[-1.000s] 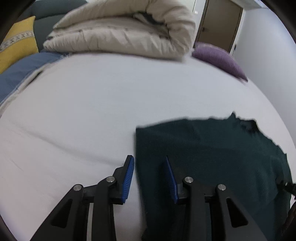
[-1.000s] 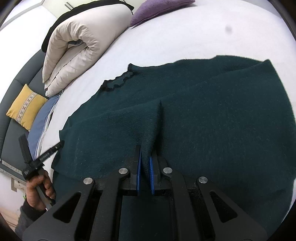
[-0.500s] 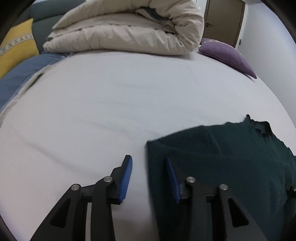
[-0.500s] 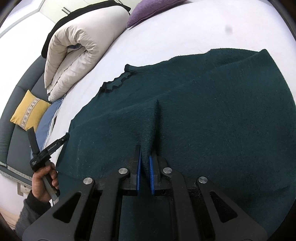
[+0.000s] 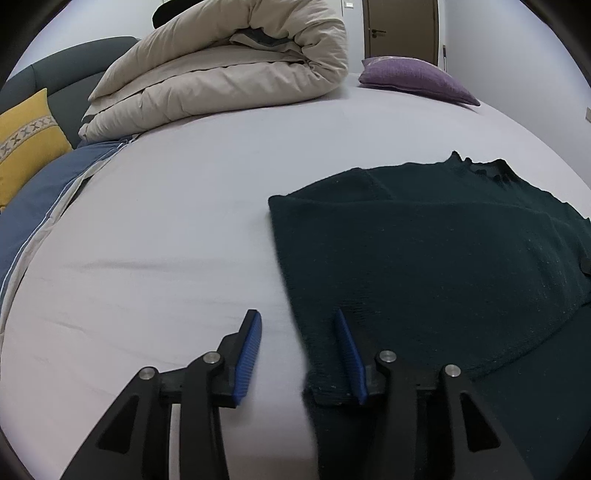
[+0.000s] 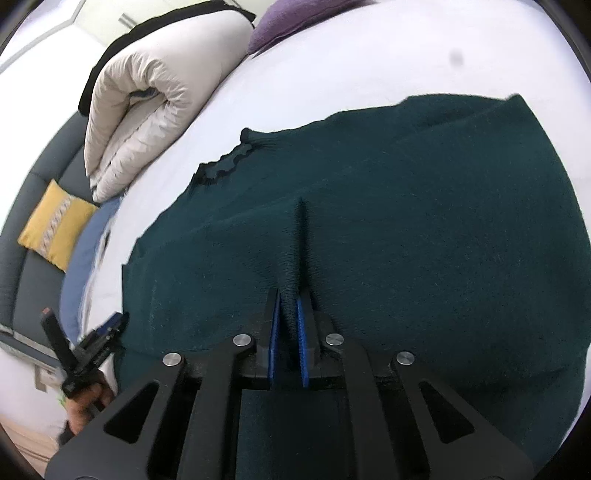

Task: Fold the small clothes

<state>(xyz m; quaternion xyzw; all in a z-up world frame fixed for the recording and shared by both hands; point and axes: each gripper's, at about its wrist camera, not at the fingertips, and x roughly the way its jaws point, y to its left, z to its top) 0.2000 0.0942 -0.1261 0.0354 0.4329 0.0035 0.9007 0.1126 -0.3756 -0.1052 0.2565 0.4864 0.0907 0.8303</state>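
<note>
A dark green knitted sweater [image 5: 424, 251] lies spread on the white bed, collar at the far side; it also fills the right wrist view [image 6: 406, 221]. My left gripper [image 5: 297, 325] is open, straddling the sweater's left edge near its hem, with one finger over the sheet and one over the fabric. It also shows at the lower left of the right wrist view [image 6: 110, 325]. My right gripper [image 6: 290, 299] is shut on a pinched ridge of the sweater's fabric near the lower middle of the garment.
A rolled beige duvet [image 5: 229, 70] lies at the bed's far side, with a purple cushion [image 5: 413, 79] to its right. A yellow cushion [image 5: 26, 125] and blue blanket [image 5: 40, 192] lie at the left by a grey headboard. A door [image 5: 400, 29] is behind.
My left gripper has lowered and pulled back along the sweater's left edge, staying open. My right gripper has kept its pinch on the fabric and shifted slightly.
</note>
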